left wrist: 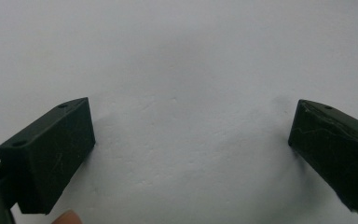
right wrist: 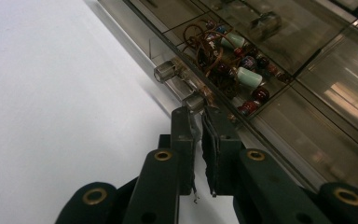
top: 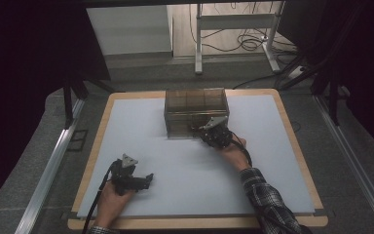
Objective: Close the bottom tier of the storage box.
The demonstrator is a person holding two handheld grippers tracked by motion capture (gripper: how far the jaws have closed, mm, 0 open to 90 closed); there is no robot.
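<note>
A smoked clear compartment box (top: pixel 195 105) stands at the back middle of the white mat (top: pixel 185 165). My right gripper (top: pixel 196 128) is at the box's front lower edge. In the right gripper view its jaws stand almost together, and my right gripper (right wrist: pixel 198 114) pinches the near end of a small clear latch (right wrist: pixel 168 71) on the box front. One compartment behind the latch holds a tangle of beads (right wrist: pixel 235 60) on brown cord. My left gripper (top: pixel 149 178) rests on the mat at the front left, and in its own view my left gripper (left wrist: pixel 191 140) is open wide over bare mat.
The mat lies on a wooden board (top: pixel 292 141) with grey padding around it. Metal rails (top: pixel 48 170) run along both sides. Table legs and cables (top: pixel 243 44) stand on the floor beyond. A person's checked sleeve (top: pixel 268 200) comes in at the bottom right.
</note>
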